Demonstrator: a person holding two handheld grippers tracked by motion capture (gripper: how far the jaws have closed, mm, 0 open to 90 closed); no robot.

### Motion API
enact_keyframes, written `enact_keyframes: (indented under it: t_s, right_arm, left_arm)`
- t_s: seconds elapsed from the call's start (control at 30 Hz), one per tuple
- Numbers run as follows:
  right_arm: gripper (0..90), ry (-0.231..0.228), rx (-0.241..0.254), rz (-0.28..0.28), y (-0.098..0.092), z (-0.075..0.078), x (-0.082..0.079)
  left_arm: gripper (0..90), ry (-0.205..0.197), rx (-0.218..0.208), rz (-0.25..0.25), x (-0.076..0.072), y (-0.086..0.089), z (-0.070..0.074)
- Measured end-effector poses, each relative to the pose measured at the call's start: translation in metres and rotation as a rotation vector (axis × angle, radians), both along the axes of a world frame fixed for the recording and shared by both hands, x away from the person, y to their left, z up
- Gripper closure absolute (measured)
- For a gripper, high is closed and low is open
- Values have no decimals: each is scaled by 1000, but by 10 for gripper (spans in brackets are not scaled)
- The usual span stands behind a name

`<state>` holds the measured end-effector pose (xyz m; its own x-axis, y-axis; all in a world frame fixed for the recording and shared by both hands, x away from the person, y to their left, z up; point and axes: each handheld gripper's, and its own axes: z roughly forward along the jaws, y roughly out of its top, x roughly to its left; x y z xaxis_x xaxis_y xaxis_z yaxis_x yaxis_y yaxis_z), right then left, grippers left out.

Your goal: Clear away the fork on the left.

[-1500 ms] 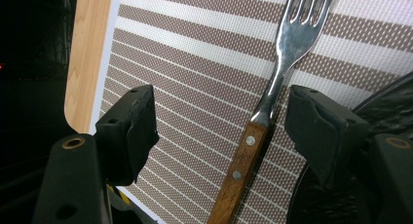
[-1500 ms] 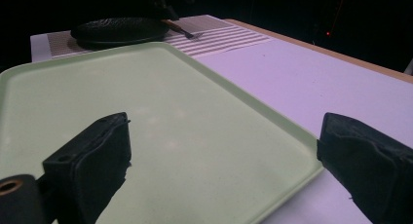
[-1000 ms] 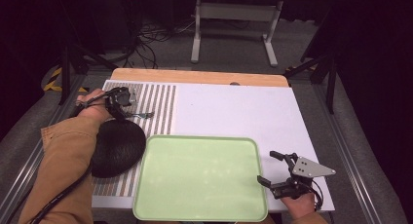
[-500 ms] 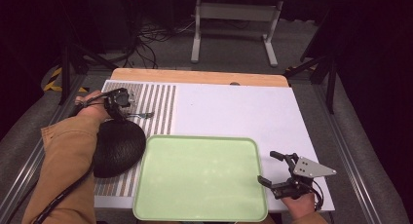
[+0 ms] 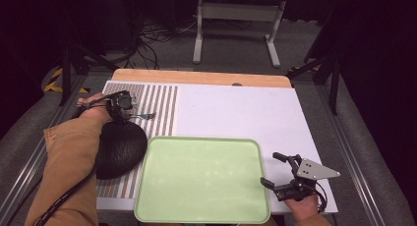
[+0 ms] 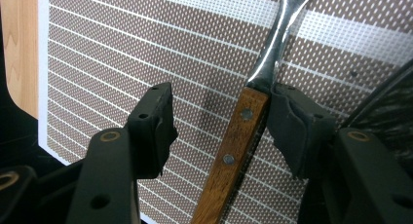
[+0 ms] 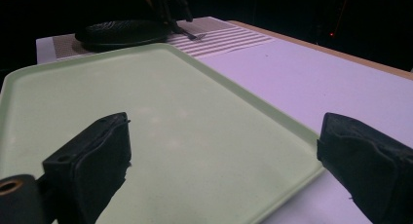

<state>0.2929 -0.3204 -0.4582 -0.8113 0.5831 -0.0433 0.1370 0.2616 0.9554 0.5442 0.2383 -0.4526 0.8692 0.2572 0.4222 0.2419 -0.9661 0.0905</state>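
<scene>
A utensil with a riveted wooden handle (image 6: 234, 146) and a shiny metal neck lies on the brown-striped mat (image 6: 122, 48). My left gripper (image 6: 219, 119) is open around the handle: its right jaw touches the wood and its left jaw stands apart. In the high view this gripper (image 5: 120, 104) is at the mat's left, with the utensil's metal end (image 5: 146, 116) poking out to its right. My right gripper (image 5: 271, 168) hangs open at the right edge of the pale green tray (image 5: 201, 179), holding nothing. Its jaws straddle the tray's rim (image 7: 272, 112).
A black, textured round dish (image 5: 120, 147) sits on the mat just left of the tray, under the person's tan sleeve (image 5: 69, 157). A white board (image 5: 236, 113) covers the wooden table. Beyond the table are a metal stand and cables on the floor.
</scene>
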Motion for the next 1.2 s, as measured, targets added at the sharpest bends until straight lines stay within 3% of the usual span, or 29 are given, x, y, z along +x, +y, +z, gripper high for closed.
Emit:
enact_keyframes:
  t_s: [0.1,0.23,0.47,0.67,0.77,0.97,1.2]
  right_arm:
    - [60,-1,-1,1,0,0,0]
    - [61,-2,0,3,0,0,0]
    - [60,1,14,11,-1,0,0]
    - [59,0,27,15,-2,1,-1]
    - [58,3,34,22,-2,1,-1]
    - [58,1,41,19,-4,1,-1]
    - [58,3,34,19,-3,1,-1]
  left_arm:
    - [461,7,22,-10,0,-1,0]
    - [465,31,9,22,2,-1,1]
    - [643,79,15,13,1,-4,1]
    - [695,91,44,6,-1,-8,0]
    - [727,97,37,-5,-2,-8,-1]
    - [770,72,70,-41,-6,-10,-1]
    - [776,51,74,-73,-8,-10,-3]
